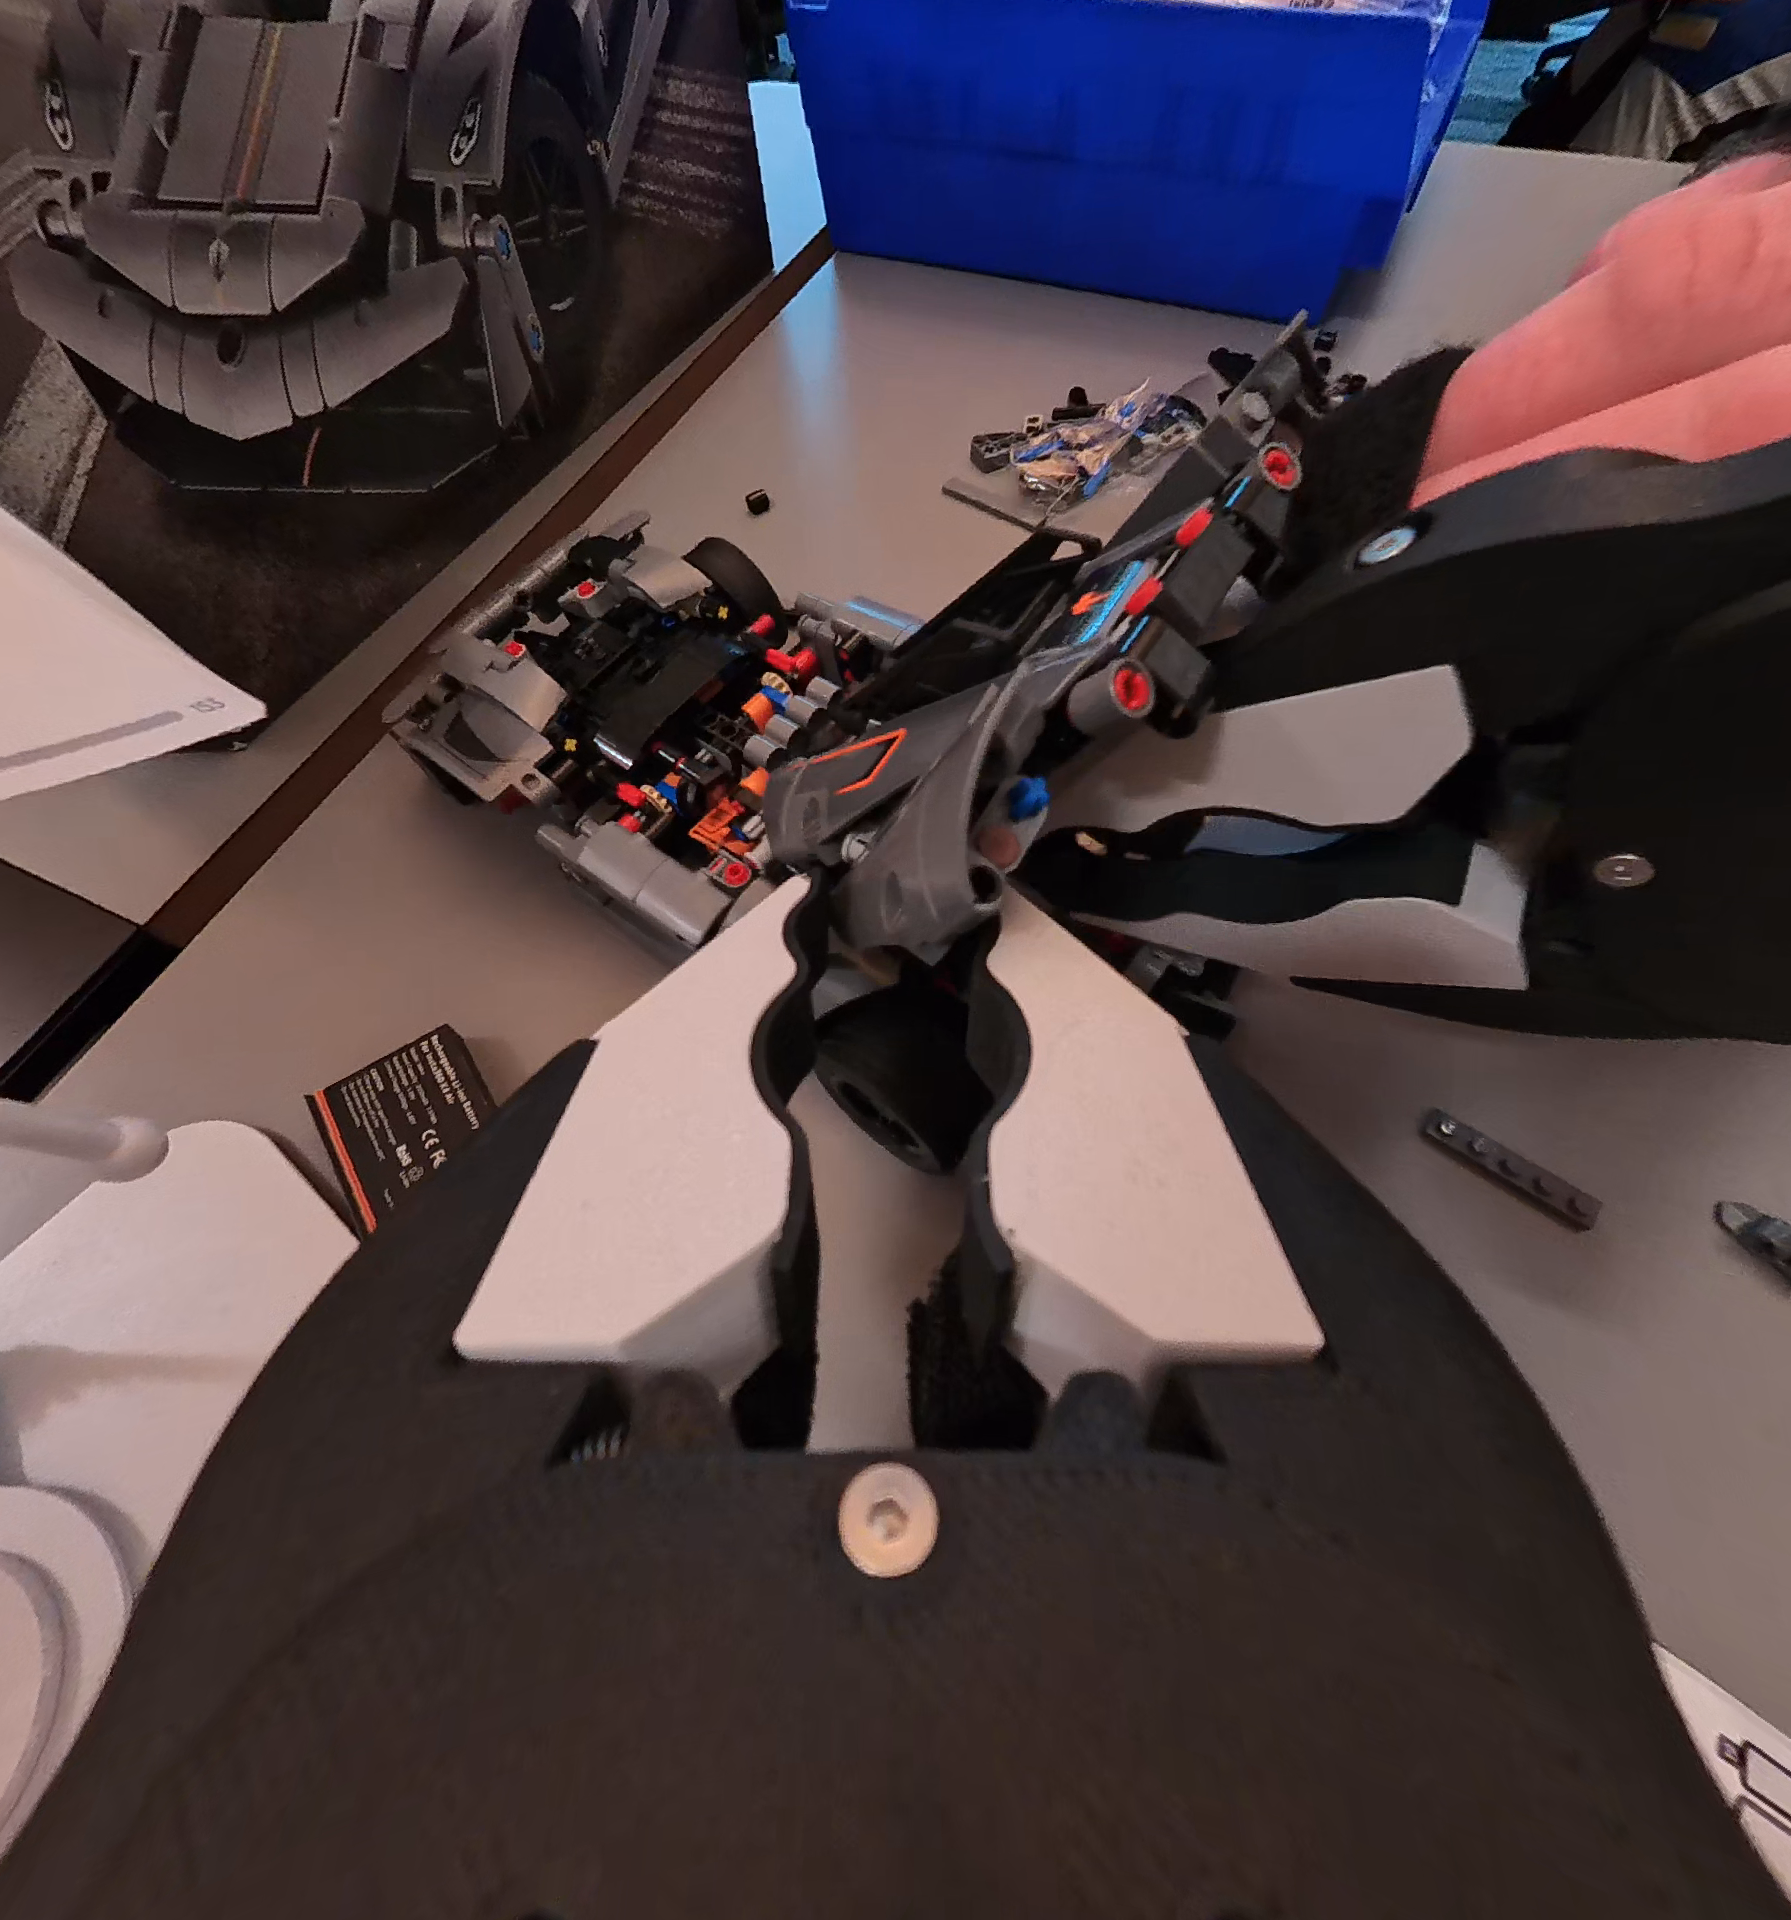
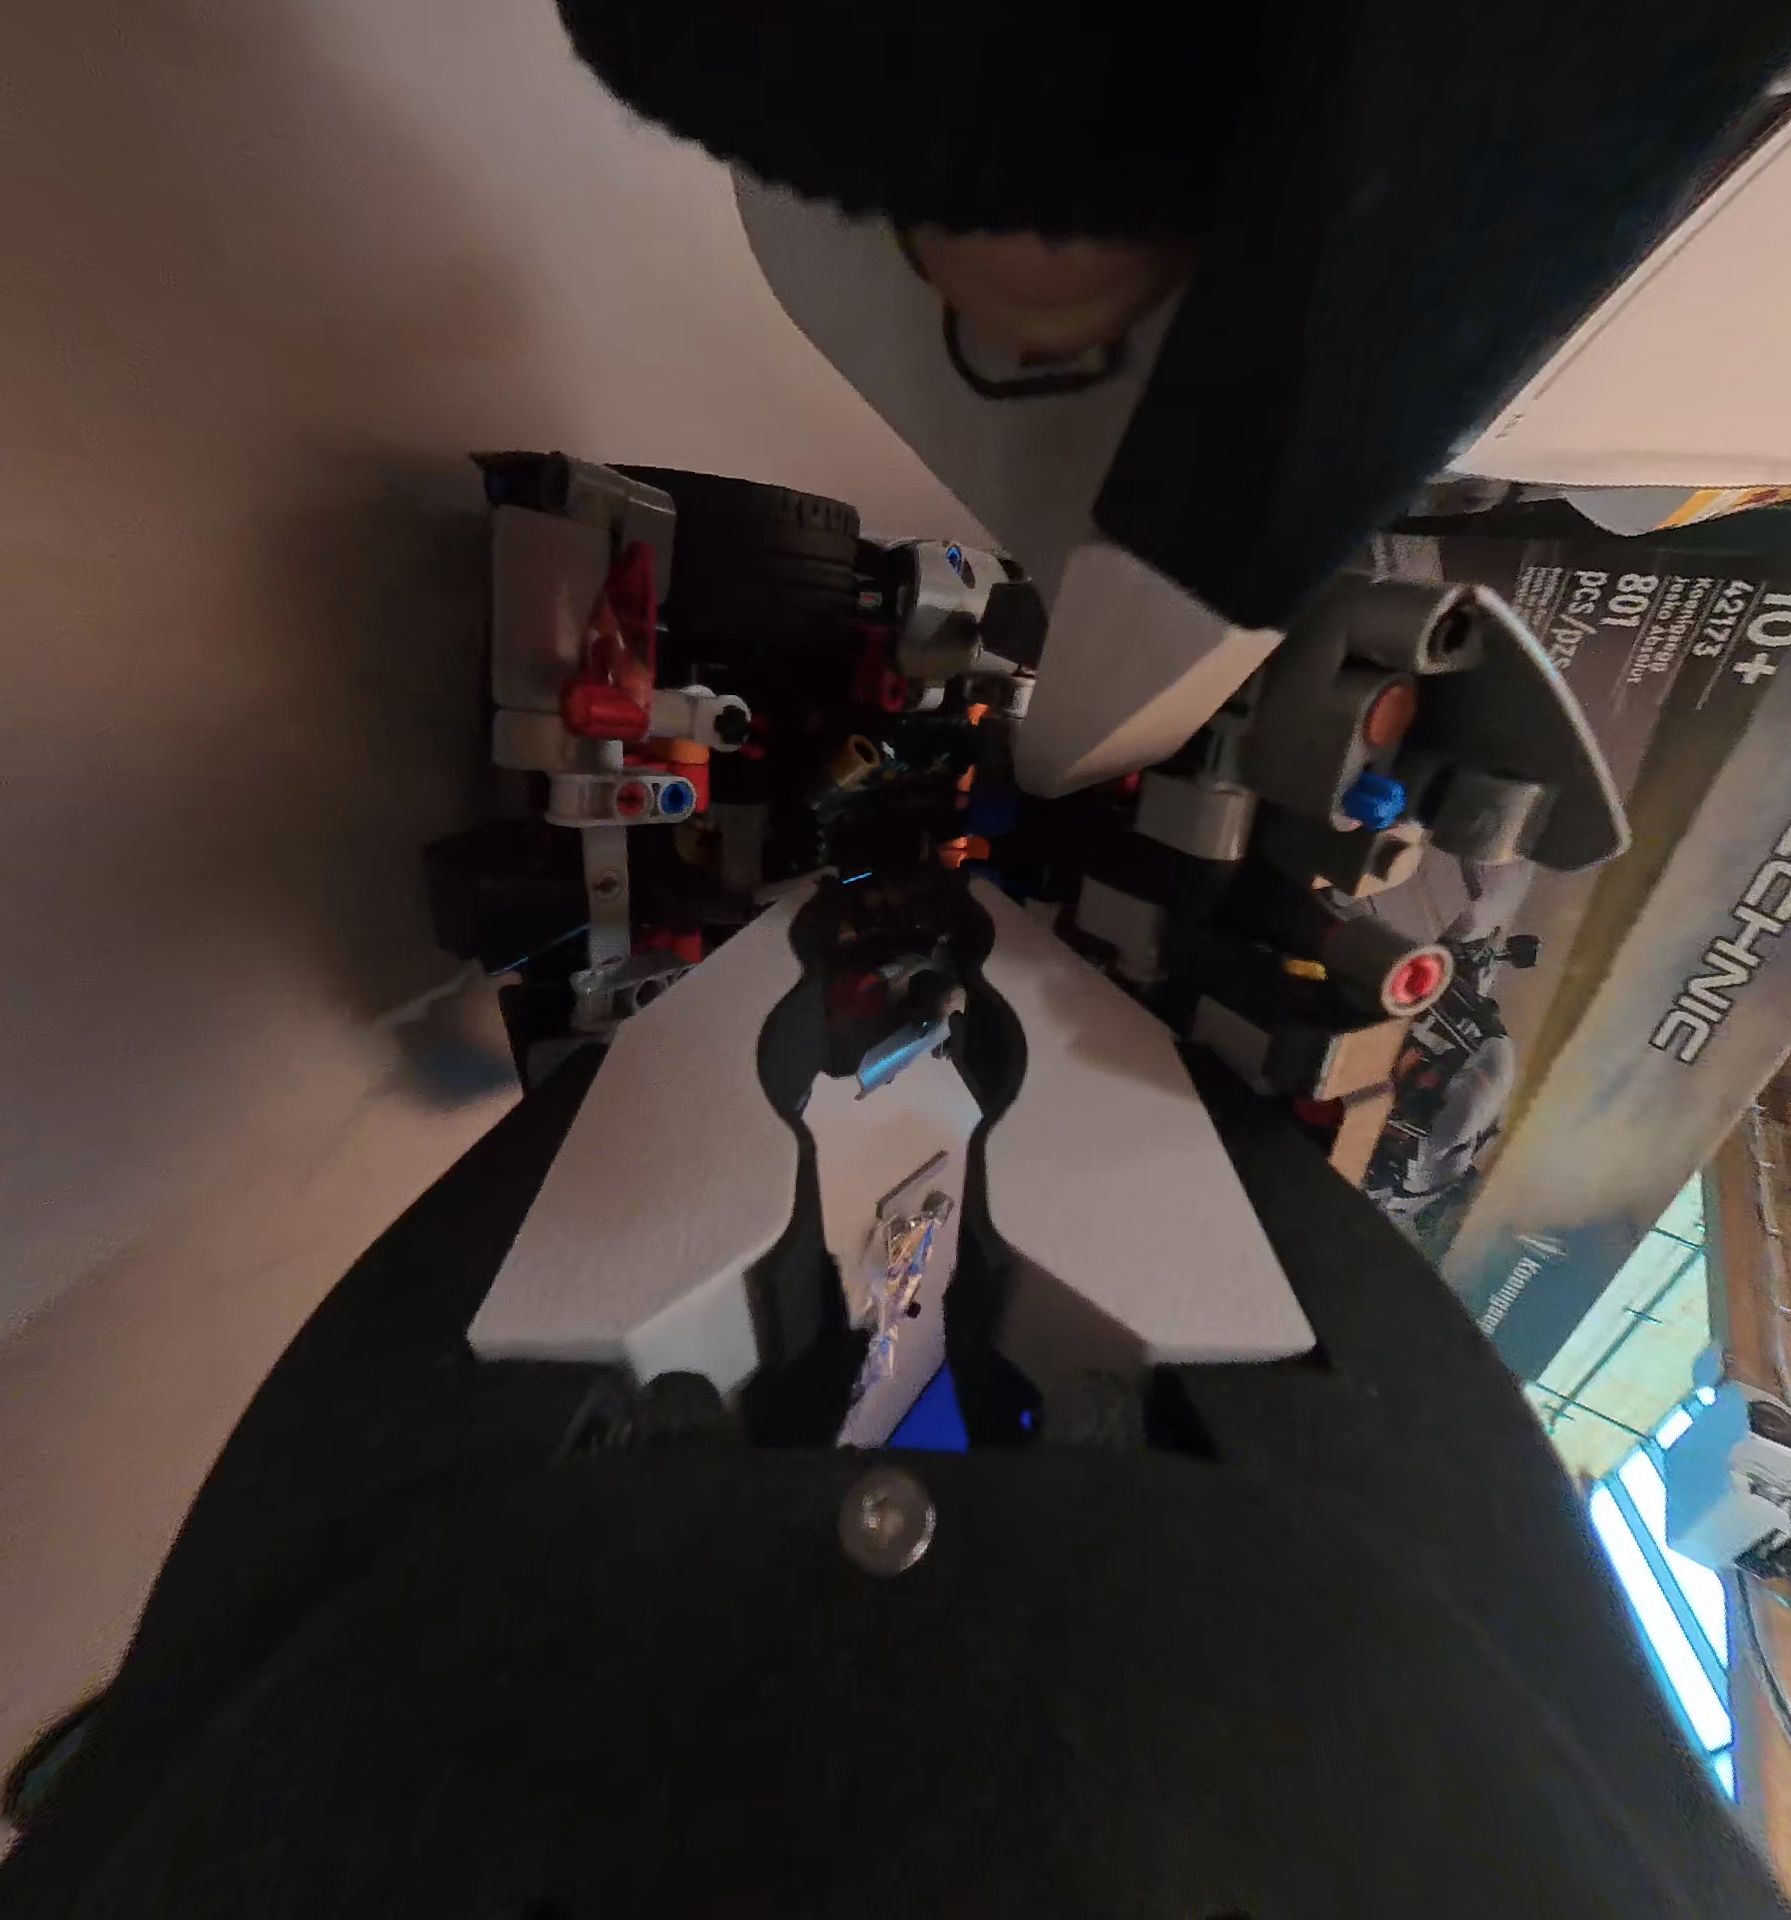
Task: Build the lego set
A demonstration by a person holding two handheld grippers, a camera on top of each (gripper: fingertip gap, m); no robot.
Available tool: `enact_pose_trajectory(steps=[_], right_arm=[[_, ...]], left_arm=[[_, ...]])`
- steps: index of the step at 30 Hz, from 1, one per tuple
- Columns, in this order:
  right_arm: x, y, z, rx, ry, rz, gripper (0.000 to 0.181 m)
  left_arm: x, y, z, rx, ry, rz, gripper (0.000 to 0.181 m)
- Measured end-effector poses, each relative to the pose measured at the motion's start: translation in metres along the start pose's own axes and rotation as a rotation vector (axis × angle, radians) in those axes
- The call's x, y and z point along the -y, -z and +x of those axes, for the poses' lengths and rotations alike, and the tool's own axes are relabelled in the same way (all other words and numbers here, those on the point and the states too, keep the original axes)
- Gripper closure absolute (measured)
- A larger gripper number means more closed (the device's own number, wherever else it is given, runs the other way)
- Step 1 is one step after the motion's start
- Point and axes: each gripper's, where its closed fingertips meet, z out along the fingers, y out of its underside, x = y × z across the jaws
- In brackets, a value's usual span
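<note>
A partly built grey and black lego car chassis with red, orange and blue pins lies on the grey table. A long dark grey section with orange stripes and red pins slants up from it. My left gripper is shut on that section's near grey panel end, and a black wheel shows between its fingers. My right gripper comes in from the right and grips the same end near a blue pin. In the right wrist view my right gripper is shut on black parts, with the chassis behind. Whether section and chassis are joined is hidden.
The lego box stands at the back left and shows in the right wrist view. An open booklet, a blue bin, a pile of loose parts, a dark plate, a small grey piece and a black battery surround the car. Across from one pair of fingers to the other is roughly 5 cm.
</note>
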Motion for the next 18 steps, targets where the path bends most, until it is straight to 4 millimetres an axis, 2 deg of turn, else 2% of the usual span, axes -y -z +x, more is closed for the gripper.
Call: enact_pose_trajectory(steps=[2,7,18], right_arm=[[-0.0002,-0.0003,-0.0006,0.014,-0.006,0.004,0.162],[0.0018,0.0025,-0.0098,0.13,-0.059,0.016,0.147],[-0.0003,-0.004,-0.0055,0.082,-0.098,0.0,0.152]], left_arm=[[0.0001,0.0002,-0.0009,0.005,0.001,0.001,0.159],[0.0002,-0.0001,-0.0004,-0.001,0.004,0.002,0.16],[0.0003,-0.0024,-0.0025,0.015,0.006,0.005,0.16]])
